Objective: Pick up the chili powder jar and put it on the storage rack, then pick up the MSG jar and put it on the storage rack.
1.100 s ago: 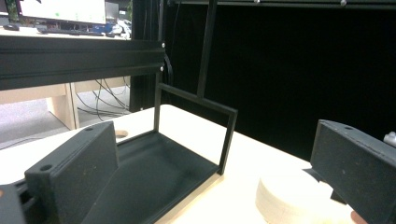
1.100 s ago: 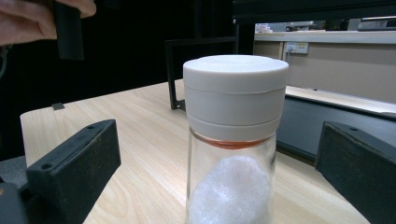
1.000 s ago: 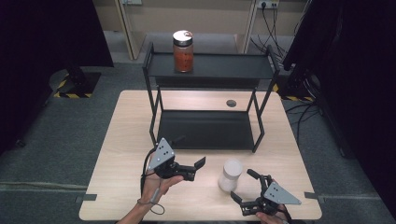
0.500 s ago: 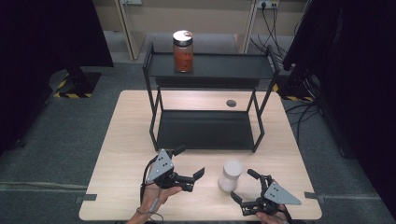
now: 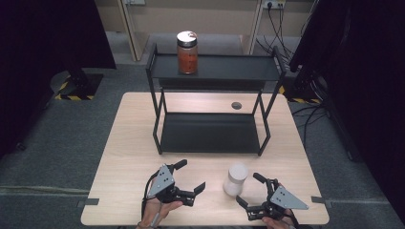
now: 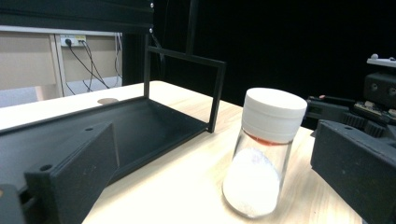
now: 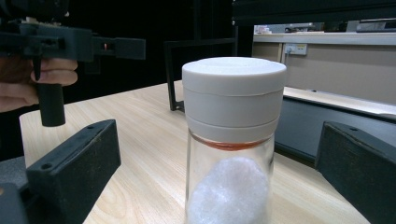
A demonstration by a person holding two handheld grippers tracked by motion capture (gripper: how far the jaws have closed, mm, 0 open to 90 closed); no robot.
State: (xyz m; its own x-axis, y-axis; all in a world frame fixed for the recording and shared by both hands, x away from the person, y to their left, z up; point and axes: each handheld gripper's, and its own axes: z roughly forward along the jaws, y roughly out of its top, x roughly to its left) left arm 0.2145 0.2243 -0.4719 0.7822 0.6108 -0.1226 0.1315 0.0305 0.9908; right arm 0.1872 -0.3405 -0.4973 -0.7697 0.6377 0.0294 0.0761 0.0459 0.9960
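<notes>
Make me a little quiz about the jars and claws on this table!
1. True or false: the right claw is shut on the white-lidded jar.
2. Where does the orange jar stand? A) on the rack's top shelf B) on the rack's bottom shelf C) on the table
3. Fill in: the left claw is ____, holding nothing.

Key: 1 false, its jaws stand apart on either side of the jar. 2 A. 3 open.

lab test bay: black curtains (image 5: 43, 38), hazard-taped stand base (image 5: 71, 88), trailing cables (image 5: 282, 24), lone wooden table (image 5: 129, 143)
</notes>
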